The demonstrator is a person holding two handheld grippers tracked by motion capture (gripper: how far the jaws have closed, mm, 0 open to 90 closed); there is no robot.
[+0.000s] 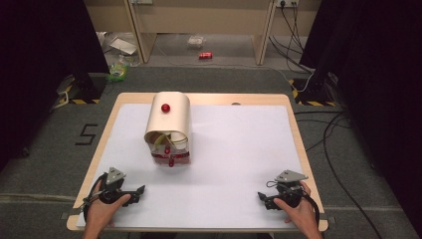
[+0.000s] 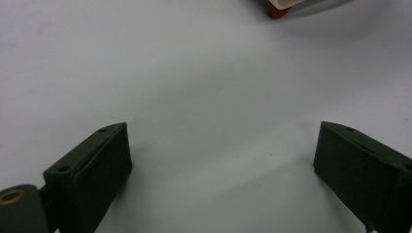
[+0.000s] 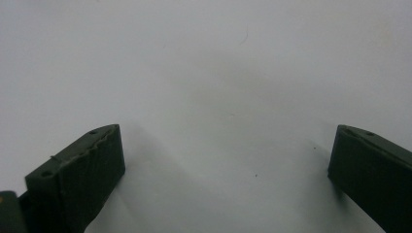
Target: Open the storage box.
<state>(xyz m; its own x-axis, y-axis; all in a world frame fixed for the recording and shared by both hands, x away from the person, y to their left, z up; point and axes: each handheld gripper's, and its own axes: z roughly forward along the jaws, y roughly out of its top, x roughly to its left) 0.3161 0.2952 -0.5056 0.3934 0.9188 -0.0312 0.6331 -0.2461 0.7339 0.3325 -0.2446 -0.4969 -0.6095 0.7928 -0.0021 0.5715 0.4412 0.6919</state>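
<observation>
Resting on the white sheet (image 1: 234, 164) near the front edge, left gripper (image 1: 133, 192) & right gripper (image 1: 264, 198) both w/ jaws spread wide, nothing held; cream roll-top box (image 1: 168, 127) w/ red knob (image 1: 165, 107) sits well apart, toward the back-left

1. My wooden-edged table (image 1: 201, 98) carried a white sheet (image 1: 234, 149) over nearly all its top.
2. A cream roll-top box with red knobs (image 1: 168, 127) stood on the sheet's far left part.
</observation>
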